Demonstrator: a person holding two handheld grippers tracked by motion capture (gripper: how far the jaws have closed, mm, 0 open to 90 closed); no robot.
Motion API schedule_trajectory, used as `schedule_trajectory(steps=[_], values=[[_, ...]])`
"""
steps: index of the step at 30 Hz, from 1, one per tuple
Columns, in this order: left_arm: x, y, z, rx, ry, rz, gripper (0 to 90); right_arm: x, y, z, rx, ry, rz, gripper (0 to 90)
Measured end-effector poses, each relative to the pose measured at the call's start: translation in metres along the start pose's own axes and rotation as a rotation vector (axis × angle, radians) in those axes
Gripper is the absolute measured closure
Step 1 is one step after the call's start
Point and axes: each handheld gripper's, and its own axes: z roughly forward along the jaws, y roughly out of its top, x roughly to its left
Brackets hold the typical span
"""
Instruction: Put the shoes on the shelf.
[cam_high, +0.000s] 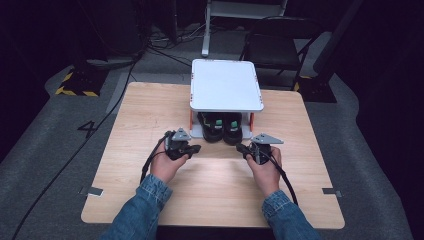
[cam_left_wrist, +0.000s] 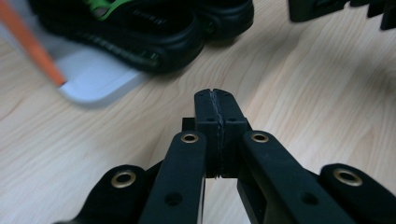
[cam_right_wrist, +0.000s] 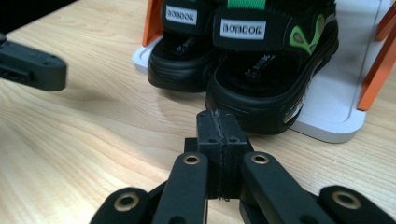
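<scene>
Black sandals (cam_right_wrist: 243, 60) under white shelf (cam_high: 226, 85), label legible up close, both hand-held grippers closed, empty

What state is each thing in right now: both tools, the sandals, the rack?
Left tool: shut, empty, over bare tabletop short of the rack.
Right tool: shut, empty, tip close to the nearer sandal's toe.
Pair of black sandals: upright, side by side on the rack's bottom shelf, toes jutting over its front edge, straps fastened.
Shoe rack: upright on the wooden table, top shelf bare.
</scene>
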Motion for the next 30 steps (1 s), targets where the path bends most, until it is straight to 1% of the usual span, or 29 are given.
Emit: schedule_trajectory(steps=[1,3,5,7,9,10,11,12,13,14,15,19,20,21,22,23,24,26,27,29,30], values=[[-0.001,0.003,0.005,0.006,-0.015,0.002,89.8,-0.001,-0.001,0.003,0.006,-0.001,-0.003,90.0],[-0.002,0.009,0.015,0.003,-0.023,0.016,89.8,-0.002,-0.002,0.008,0.018,0.001,0.006,90.0],[-0.004,0.015,0.026,-0.002,-0.028,0.025,89.8,-0.004,-0.003,0.011,0.028,-0.004,0.005,90.0],[-0.005,0.021,0.038,0.011,-0.027,0.035,89.8,-0.006,-0.003,0.015,0.032,-0.012,0.004,90.0],[-0.004,0.025,0.051,0.033,-0.016,0.043,89.8,-0.009,-0.004,0.019,0.037,-0.013,0.014,90.0],[-0.004,0.025,0.055,0.042,-0.005,0.045,89.8,-0.010,-0.005,0.022,0.042,-0.016,0.016,90.0],[-0.002,0.025,0.058,0.056,0.018,0.050,89.8,-0.011,-0.005,0.024,0.044,-0.020,0.017,90.0],[0.000,0.025,0.061,0.067,0.047,0.056,89.8,-0.012,-0.005,0.025,0.043,-0.027,0.016,90.0],[0.003,0.025,0.062,0.071,0.065,0.052,89.8,-0.013,-0.005,0.027,0.040,-0.030,0.018,90.0],[0.006,0.024,0.062,0.064,0.039,0.018,89.7,-0.015,-0.004,0.028,0.040,-0.027,0.021,90.0],[0.008,0.024,0.061,0.057,0.028,-0.004,89.7,-0.015,-0.004,0.029,0.039,-0.021,0.026,90.0],[0.011,0.025,0.060,0.072,0.088,0.011,89.7,-0.017,-0.001,0.032,0.034,-0.023,0.026,90.0],[0.013,0.025,0.060,0.067,0.090,-0.004,89.8,-0.017,-0.001,0.034,0.032,-0.026,0.023,90.0],[0.016,0.025,0.060,0.064,0.085,-0.008,89.8,-0.018,-0.001,0.035,0.027,-0.026,0.030,90.0],[0.021,0.026,0.062,0.061,0.079,-0.023,89.8,-0.019,0.000,0.038,0.025,-0.029,0.028,90.0],[0.023,0.026,0.064,0.055,0.089,-0.034,89.7,-0.020,0.001,0.041,0.017,-0.032,0.033,90.0],[0.027,0.027,0.066,0.066,0.100,-0.025,89.8,-0.021,0.002,0.043,0.017,-0.031,0.037,90.0],[0.031,0.030,0.071,0.052,0.095,-0.035,89.8,-0.024,0.007,0.048,0.022,-0.038,0.047,90.0],[0.031,0.031,0.072,0.047,0.096,-0.029,89.8,-0.026,0.010,0.052,0.020,-0.044,0.043,90.0],[0.034,0.035,0.073,0.036,0.113,-0.024,89.7,-0.029,0.013,0.056,0.020,-0.044,0.056,90.0],[0.036,0.037,0.073,0.033,0.137,-0.015,89.7,-0.031,0.015,0.059,0.016,-0.047,0.063,90.0]])
